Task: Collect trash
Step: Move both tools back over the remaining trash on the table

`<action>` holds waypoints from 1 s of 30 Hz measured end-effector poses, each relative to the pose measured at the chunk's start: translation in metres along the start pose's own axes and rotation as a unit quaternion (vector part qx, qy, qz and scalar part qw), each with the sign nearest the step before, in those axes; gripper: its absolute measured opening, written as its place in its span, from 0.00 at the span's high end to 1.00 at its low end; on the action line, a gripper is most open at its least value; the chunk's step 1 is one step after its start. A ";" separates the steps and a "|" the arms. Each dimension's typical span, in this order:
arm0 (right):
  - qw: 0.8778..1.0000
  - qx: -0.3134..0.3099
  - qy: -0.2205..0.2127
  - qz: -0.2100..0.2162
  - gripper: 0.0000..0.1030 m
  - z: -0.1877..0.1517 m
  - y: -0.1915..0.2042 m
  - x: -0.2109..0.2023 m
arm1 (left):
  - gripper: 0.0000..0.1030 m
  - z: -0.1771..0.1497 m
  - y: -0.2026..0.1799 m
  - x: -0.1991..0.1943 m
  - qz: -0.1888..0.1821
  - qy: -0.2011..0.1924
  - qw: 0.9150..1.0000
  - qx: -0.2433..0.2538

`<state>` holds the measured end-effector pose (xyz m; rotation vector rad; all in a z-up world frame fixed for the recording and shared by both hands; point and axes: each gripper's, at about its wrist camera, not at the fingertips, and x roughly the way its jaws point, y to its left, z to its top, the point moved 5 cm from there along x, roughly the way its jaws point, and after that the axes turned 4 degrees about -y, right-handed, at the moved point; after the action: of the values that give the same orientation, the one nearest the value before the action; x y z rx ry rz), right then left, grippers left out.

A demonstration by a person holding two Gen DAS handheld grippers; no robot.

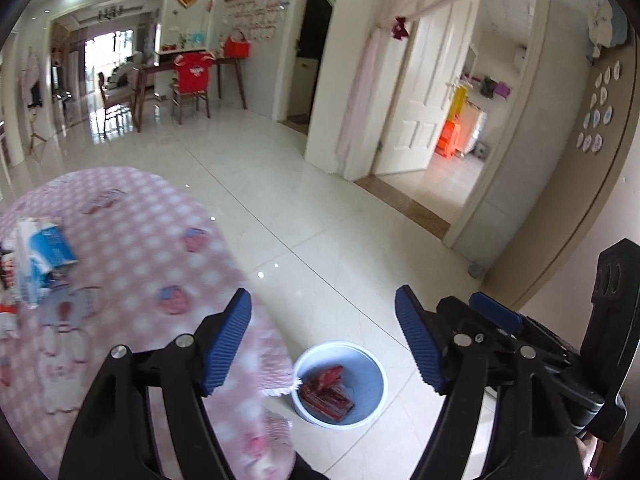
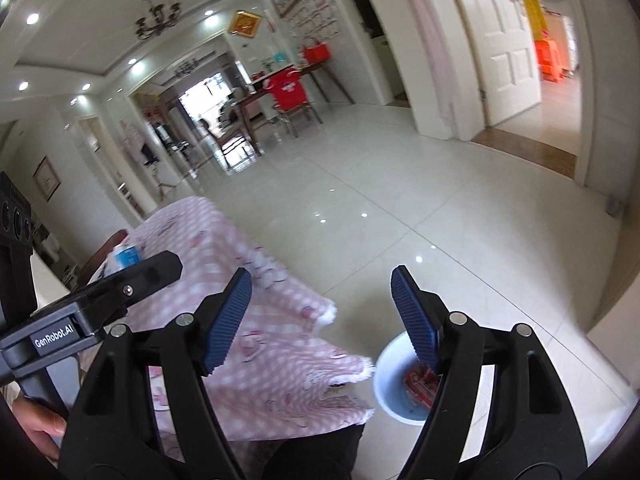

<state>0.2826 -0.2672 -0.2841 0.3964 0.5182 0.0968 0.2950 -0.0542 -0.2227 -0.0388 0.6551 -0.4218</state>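
Both hand-held grippers released – left (image 1: 322, 340), right (image 2: 320, 316) – red wrapper (image 1: 326, 394) clearer from left wrist

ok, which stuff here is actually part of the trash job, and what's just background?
Job:
- bin on the floor, red wrapper already inside
- blue-white carton on the table
- left claw, right claw, both open and empty

Background:
- red chair
- red basket
- white door

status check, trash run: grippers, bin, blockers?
Left gripper open, empty. Right gripper open, empty. Red wrappers in blue bin on floor. Blue carton on table; nothing blocking.
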 end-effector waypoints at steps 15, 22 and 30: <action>0.983 -0.133 0.051 0.111 0.31 -0.016 0.183 0.049 | 0.26 -0.018 0.211 -0.100 0.179 -0.010 0.980 -0.086; 0.975 -0.163 0.087 0.121 0.31 -0.035 0.232 0.092 | 0.43 -0.034 0.250 -0.077 0.183 0.030 0.979 -0.089; 0.969 -0.182 0.105 0.131 0.31 -0.036 0.261 0.120 | 0.75 -0.036 0.264 -0.044 0.191 0.058 0.977 -0.070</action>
<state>0.3712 0.0085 -0.2661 0.0915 0.6398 0.4874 0.3392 0.2076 -0.2701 -0.0220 0.7870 -0.0057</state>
